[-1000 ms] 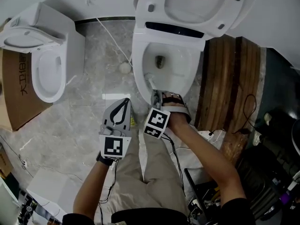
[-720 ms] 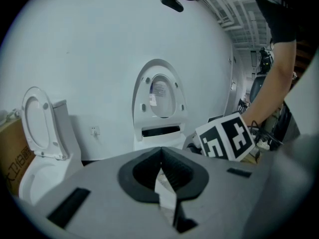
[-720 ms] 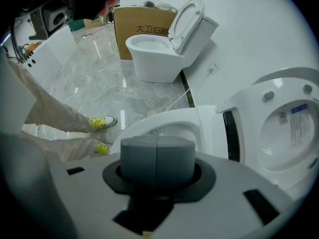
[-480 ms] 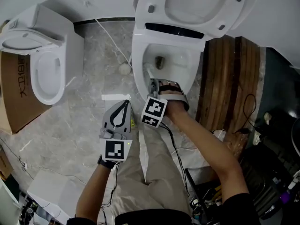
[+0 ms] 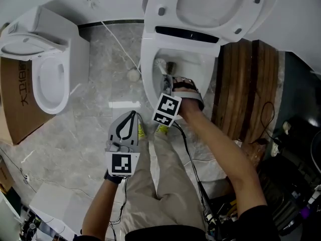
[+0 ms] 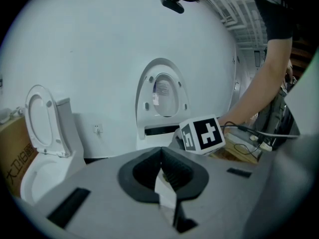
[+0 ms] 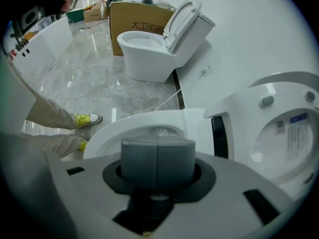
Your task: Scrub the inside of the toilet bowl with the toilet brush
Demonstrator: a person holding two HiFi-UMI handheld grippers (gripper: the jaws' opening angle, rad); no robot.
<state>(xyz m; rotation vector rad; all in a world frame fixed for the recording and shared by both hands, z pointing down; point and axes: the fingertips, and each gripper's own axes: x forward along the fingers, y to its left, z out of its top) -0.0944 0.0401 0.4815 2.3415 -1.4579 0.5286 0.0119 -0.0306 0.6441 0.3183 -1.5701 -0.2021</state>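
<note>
The white toilet (image 5: 148, 79) stands with its lid and seat (image 5: 210, 6) raised. My right gripper (image 5: 167, 80) is over the bowl's front rim, shut on the grey handle (image 7: 157, 158) of the toilet brush. Its white bristle head (image 5: 160, 64) is inside the bowl at the left wall, beside the dark drain (image 5: 172, 66). In the right gripper view the bristles (image 7: 160, 131) show just past the handle, under the rim (image 7: 114, 131). My left gripper (image 5: 131, 114) hangs over the floor in front of the toilet, shut, with nothing in it; from the left gripper view (image 6: 161, 153) it faces the toilet (image 6: 160, 98).
A second toilet (image 5: 47, 69) stands at the left beside a cardboard box (image 5: 15, 97). A wooden pallet (image 5: 248, 79) lies right of the bowl. A white cable (image 5: 120, 41) and a small round white thing (image 5: 133, 74) lie on the marble floor. Gear and cables fill the lower right.
My right gripper has pushed forward over the rim, carrying the brush head deeper into the bowl toward its back left. The left gripper drifted slightly back toward the person.
</note>
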